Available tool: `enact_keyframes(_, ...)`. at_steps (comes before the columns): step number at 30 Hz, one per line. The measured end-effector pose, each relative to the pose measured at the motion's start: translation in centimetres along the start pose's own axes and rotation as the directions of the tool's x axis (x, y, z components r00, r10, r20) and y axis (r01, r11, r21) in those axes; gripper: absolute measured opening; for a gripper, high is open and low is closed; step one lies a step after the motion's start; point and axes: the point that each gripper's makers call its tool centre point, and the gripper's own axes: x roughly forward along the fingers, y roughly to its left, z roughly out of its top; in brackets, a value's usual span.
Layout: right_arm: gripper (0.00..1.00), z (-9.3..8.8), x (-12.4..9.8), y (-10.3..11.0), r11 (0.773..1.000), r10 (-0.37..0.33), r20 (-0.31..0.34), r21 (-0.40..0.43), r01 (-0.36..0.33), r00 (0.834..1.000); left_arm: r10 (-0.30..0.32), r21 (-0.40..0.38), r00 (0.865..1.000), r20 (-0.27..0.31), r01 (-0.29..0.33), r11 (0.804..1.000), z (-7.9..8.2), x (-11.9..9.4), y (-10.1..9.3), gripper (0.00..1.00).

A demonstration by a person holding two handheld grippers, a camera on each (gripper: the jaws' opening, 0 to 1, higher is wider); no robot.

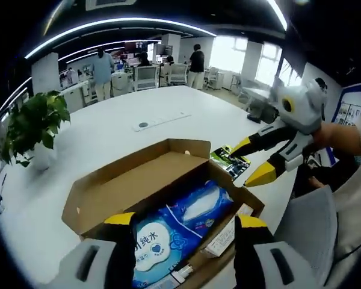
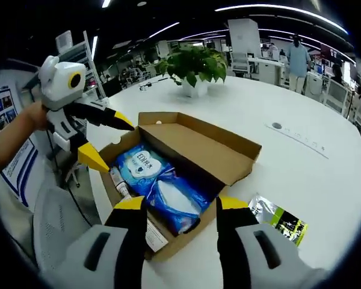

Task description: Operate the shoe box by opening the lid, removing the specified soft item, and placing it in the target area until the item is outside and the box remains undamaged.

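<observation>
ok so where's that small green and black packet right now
The green and black packet lies on the white table outside the open shoe box, beside its corner; in the left gripper view it sits just under the right claw.

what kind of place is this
Most likely an open-plan office: a large white table holding an open brown cardboard box, a potted green plant, and desks with office chairs behind.
</observation>
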Motion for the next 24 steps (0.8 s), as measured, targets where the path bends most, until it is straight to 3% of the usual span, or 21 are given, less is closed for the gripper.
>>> enact_keyframes(18, 0.37, 0.1, 5.2, 3.8, 0.991, 0.112, -0.047, -0.067, -0.115, 0.993, 0.107, -0.124, 0.991, 0.082, -0.097, 0.988, -3.7, -4.2, 2.0, 0.68)
enact_keyframes(24, 0.33, -0.4, 6.8, 4.8, 0.985, 0.138, -0.083, -0.095, -0.146, 0.987, 0.167, -0.177, 0.979, 0.115, -0.145, 0.973, -4.4, -5.1, 3.4, 0.68)
